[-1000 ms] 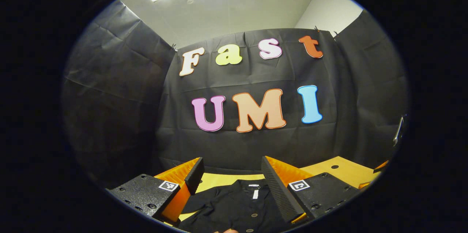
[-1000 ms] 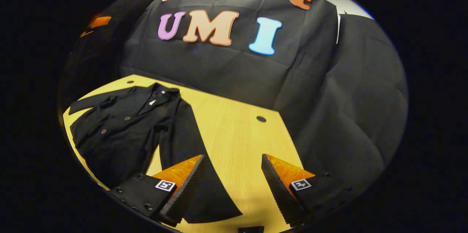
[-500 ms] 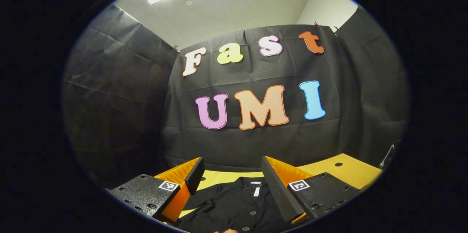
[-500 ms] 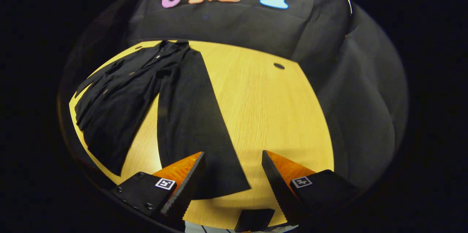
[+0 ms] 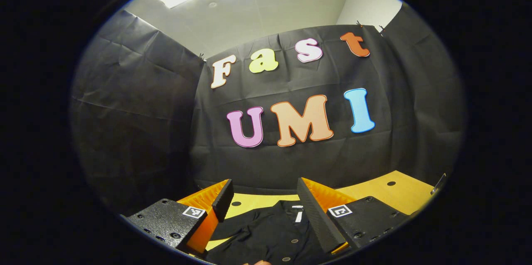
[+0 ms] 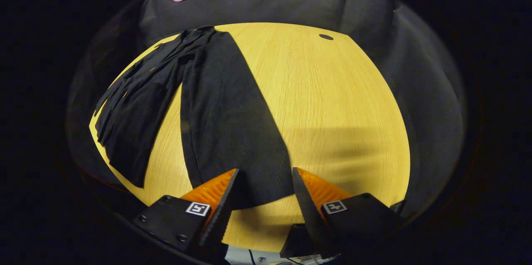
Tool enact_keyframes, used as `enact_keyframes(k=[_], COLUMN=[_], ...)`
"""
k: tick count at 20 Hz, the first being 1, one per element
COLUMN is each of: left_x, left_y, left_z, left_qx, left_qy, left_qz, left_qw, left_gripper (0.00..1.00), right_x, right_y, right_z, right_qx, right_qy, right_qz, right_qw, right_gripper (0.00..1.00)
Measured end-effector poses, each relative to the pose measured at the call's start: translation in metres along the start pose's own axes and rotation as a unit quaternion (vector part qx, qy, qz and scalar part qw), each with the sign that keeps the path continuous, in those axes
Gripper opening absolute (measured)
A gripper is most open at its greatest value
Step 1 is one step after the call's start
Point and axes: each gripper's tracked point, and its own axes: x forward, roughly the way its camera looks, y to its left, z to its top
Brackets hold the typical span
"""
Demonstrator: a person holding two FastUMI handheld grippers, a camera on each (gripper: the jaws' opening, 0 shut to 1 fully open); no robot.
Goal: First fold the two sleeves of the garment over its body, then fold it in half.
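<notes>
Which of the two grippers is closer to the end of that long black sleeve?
Right. The right gripper hovers open over the sleeve's cuff; the left gripper is up by the collar.

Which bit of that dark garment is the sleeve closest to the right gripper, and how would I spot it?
Start at the yellow wooden table. A black garment lies on its left part. The sleeve is the long, flat strip running from the collar end down to the right gripper, apart from the crumpled, buttoned body.
</notes>
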Motion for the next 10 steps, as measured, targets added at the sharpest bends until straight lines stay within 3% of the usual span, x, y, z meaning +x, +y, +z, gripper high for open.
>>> enact_keyframes(k=[4,7,10], left_x=[0.003,0.011,0.018], left_y=[0.010,0.018,0.042], left_z=[-0.001,-0.005,-0.002], left_qx=[-0.007,-0.013,-0.016], left_qy=[-0.001,-0.002,-0.005], left_qz=[0.001,-0.009,-0.001], left_qw=[1.000,1.000,1.000], left_gripper=[0.91,0.93,0.93], right_x=[0.010,0.013,0.001], right_y=[0.000,0.000,0.005], right_z=[0.005,0.008,0.028], right_qx=[0.033,0.074,0.117], right_qy=[-0.018,-0.033,-0.077], right_qz=[0.005,-0.011,-0.028], right_qw=[0.999,0.997,0.990], right_gripper=[0.11,0.03,0.03])
